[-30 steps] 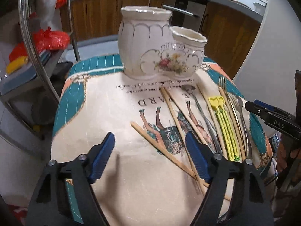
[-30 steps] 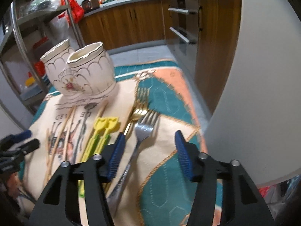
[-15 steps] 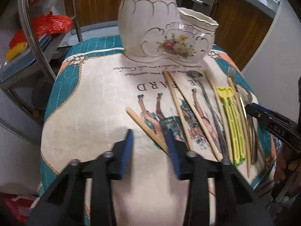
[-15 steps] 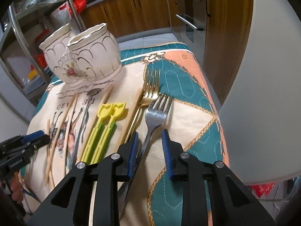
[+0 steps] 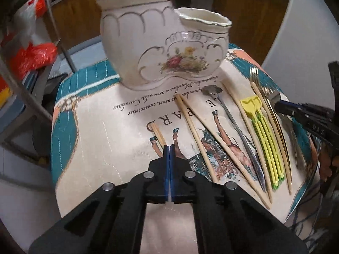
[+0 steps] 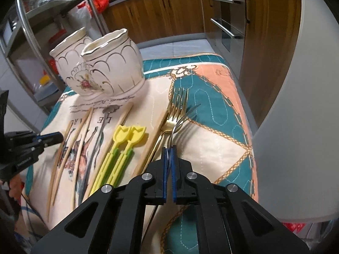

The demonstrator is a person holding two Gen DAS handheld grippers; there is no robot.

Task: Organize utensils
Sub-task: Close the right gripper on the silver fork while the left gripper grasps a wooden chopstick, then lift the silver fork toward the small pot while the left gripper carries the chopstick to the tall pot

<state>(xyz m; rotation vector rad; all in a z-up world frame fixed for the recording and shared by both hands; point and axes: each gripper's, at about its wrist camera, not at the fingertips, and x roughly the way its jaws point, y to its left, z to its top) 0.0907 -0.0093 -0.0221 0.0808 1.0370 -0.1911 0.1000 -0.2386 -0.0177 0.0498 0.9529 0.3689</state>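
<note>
Since the job is sorting utensils, the surface under its printed quilted cloth has the big cream two-compartment ceramic holder at the far end, both mouths up and empty as far as I can tell, ready to take pieces. Loose utensils lie in a rough row in front of it, handles toward the person for easy pickup: wooden chopsticks, a dark metal spoon, yellow plastic picks, a gold fork.

Right claw has just been closing and is now clenched on the silver fork at its handle, tines tipped up off the cloth, so likely starting a lift.

Left claw has also just been closing; it is pinched tight on the near part of a lone chopstick, set apart from the rest. Judgement: two picks at once, both headed for the holder.
</note>
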